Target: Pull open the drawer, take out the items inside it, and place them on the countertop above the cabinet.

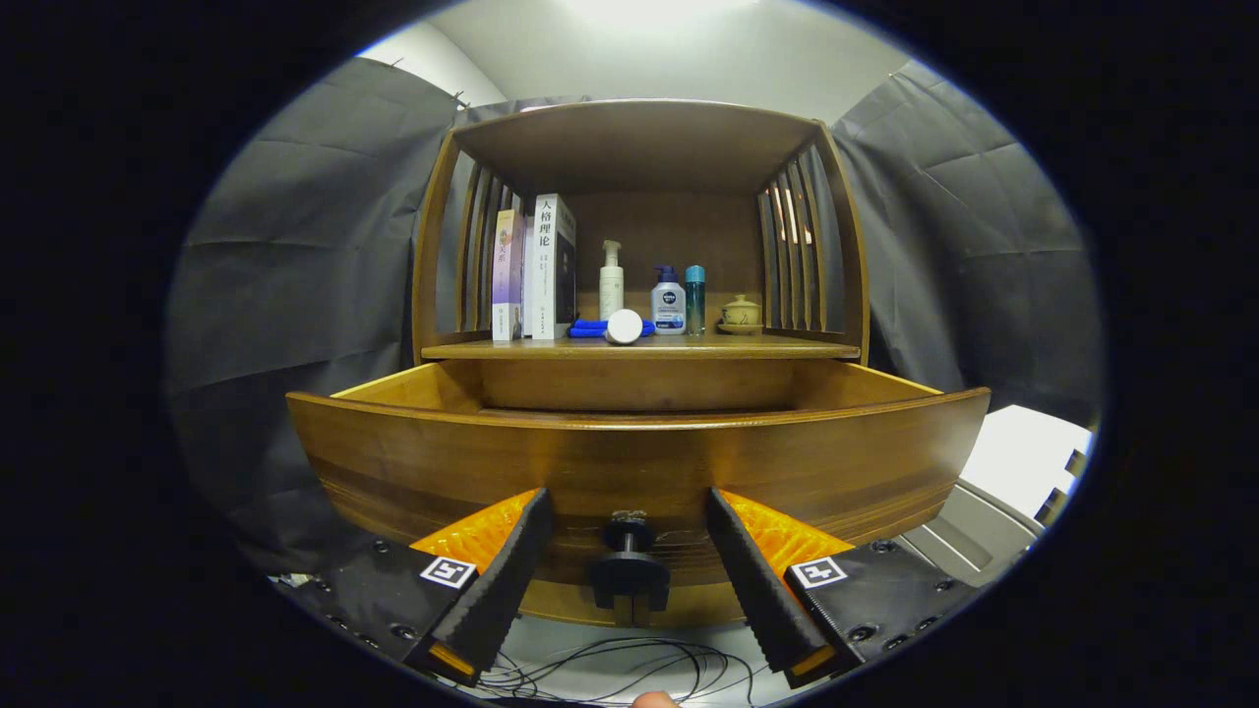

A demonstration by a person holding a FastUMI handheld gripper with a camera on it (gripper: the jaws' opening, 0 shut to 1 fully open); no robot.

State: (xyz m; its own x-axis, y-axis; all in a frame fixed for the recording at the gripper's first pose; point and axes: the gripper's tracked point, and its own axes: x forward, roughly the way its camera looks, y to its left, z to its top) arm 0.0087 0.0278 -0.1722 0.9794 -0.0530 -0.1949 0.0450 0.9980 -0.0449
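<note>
Cabinet (639, 147): you are facing a wooden unit with slatted sides, rising at 12 o'clock from the jaws.
Drawer (629, 462): it is standing pulled out toward you, its curved front filling the middle ground; the interior past the front rim is hidden from this low angle, so you cannot tell what is lying inside.
Counter (787, 346): this is the flat wooden shelf surface just above the drawer, where the items are meant to go; a bare stretch is showing at about 1 o'clock from the knob.
Books (536, 270): they are standing upright at the counter's 11 o'clock end.
Bottles (669, 300): a pump bottle, a squat bottle and a slim tube are standing in a row at 12 o'clock, with a blue cloth (588, 327) and a white round cap (624, 326) lying just in front of them.
Lidded cup (740, 315): it is sitting at 1 o'clock on the counter, near the right slats.
Knob (629, 570): the dark drawer pull is sitting between the jaws, touching neither.
Gripper (629, 580): the jaws are spread wide, flanking the knob and pressing on nothing.
Step in hand: the pull-open looks done, and you are letting go of the knob.
Next move: judging from here, you are needing to back off, lift above the drawer's front rim and tilt down to see the contents before reaching in.
</note>
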